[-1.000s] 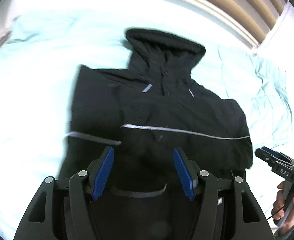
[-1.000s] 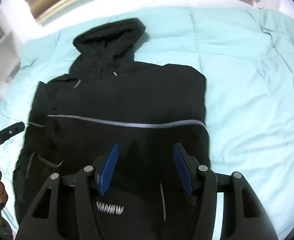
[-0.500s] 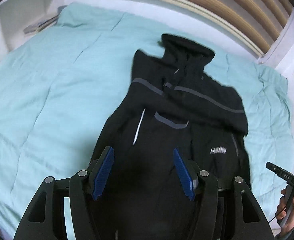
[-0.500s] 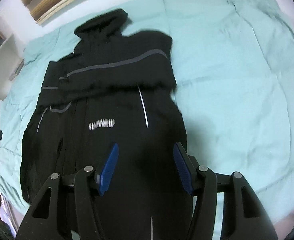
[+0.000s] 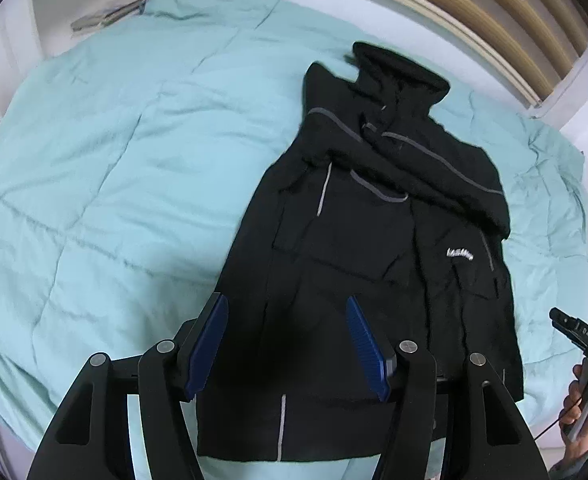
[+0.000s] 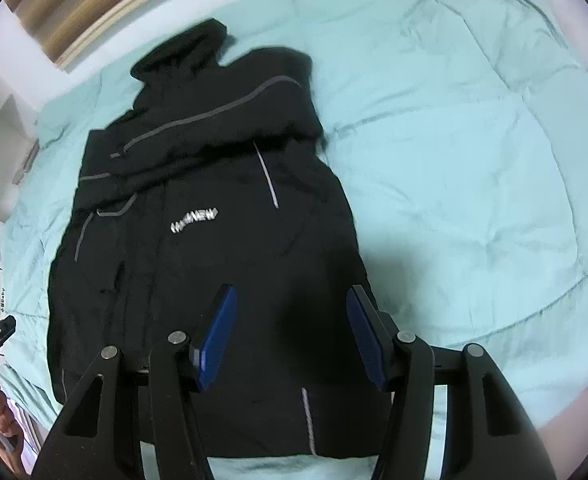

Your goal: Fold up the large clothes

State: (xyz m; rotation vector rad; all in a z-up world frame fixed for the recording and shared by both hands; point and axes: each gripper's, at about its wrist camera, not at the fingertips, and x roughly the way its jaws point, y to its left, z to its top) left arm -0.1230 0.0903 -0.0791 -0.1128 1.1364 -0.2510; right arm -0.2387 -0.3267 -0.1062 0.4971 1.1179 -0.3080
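On the teal duvet (image 5: 105, 168) the black jacket (image 5: 366, 264) lies lengthwise, hood toward the headboard, sleeves folded across its chest. Above the jacket's hem, the left gripper (image 5: 285, 344) hangs empty with jaws spread; the right gripper (image 6: 289, 332) likewise. The jacket looks thick, soft and bulky; pinching the hem corners seems the surest hold.

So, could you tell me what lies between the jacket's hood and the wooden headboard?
Only a bare strip of teal comforter separates the hood from the headboard, clearest in the left wrist view.
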